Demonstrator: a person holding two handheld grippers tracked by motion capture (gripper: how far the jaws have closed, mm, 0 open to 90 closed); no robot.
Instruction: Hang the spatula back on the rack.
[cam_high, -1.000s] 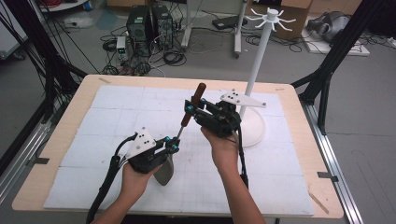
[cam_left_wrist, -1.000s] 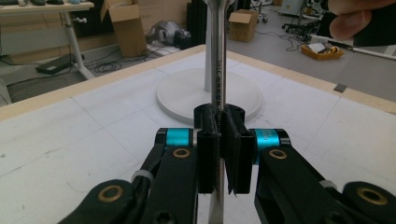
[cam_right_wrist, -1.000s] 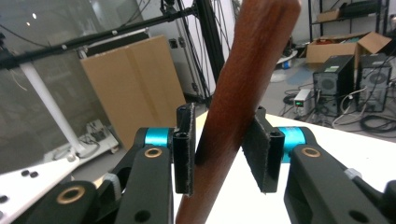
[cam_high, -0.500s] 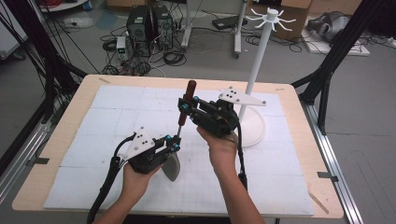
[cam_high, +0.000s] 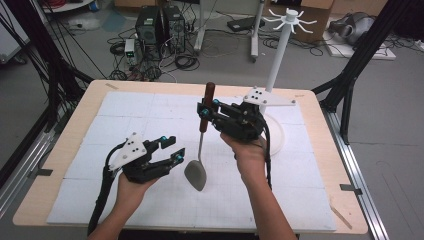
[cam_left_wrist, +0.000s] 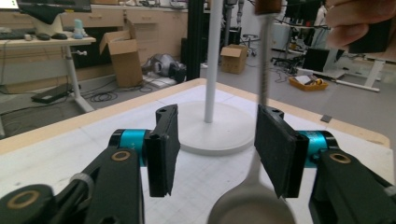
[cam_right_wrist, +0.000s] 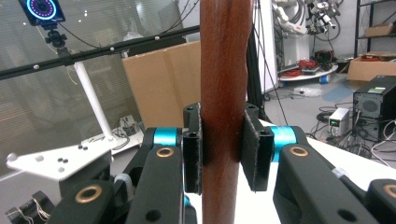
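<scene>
Spoon (cam_high: 200, 150) hangs mid-table in right hand-held gripper (cam_high: 206, 111), edges well apart.

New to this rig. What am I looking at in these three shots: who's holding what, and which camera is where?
No robot arm here: a person holds a hand-operated two-jaw gripper in each hand. The high view looks down on the table from above the person's side. The other two pictures come from cameras riding on the grippers, each looking along its own black jaws.

The right gripper is shut on the brown wooden handle of a spatula, holding it upright; the right gripper view shows the handle clamped between the pads. The left gripper is open, beside the grey blade, which shows between its jaws in the left gripper view. On the table stands a white rack with hook arms at its top, on a round base.
</scene>
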